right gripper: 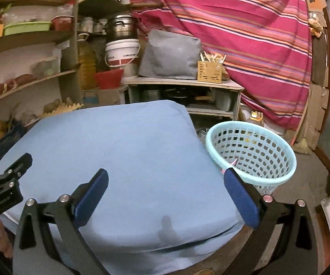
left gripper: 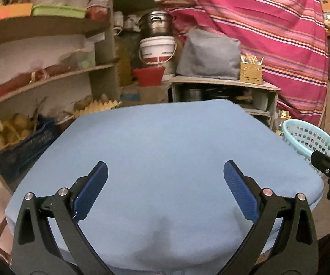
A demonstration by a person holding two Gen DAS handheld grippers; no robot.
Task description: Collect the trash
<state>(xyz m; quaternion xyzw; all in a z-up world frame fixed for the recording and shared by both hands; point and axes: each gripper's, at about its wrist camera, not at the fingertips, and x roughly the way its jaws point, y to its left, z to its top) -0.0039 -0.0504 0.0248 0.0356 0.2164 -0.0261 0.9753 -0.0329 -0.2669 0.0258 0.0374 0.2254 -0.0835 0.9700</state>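
A table under a light blue cloth (left gripper: 165, 151) fills both views, and I see no loose trash on it. A pale turquoise perforated basket (right gripper: 252, 153) stands on the floor off the table's right edge; it shows at the right in the left wrist view as the basket (left gripper: 311, 139). Small bits lie inside it, too small to name. My left gripper (left gripper: 165, 171) hovers open over the near middle of the cloth, nothing between its blue pads. My right gripper (right gripper: 166, 180) is open over the cloth's right side, its right fingertip (right gripper: 230, 174) in front of the basket.
Curved wooden shelves (left gripper: 50, 78) with food and boxes stand at the left. Behind the table are a white bucket (left gripper: 158, 50), a red tub (left gripper: 148, 75), a low cabinet (right gripper: 183, 91) with a grey bag and a yellow holder (right gripper: 209, 71). A striped pink cloth (right gripper: 245, 29) hangs at the back right.
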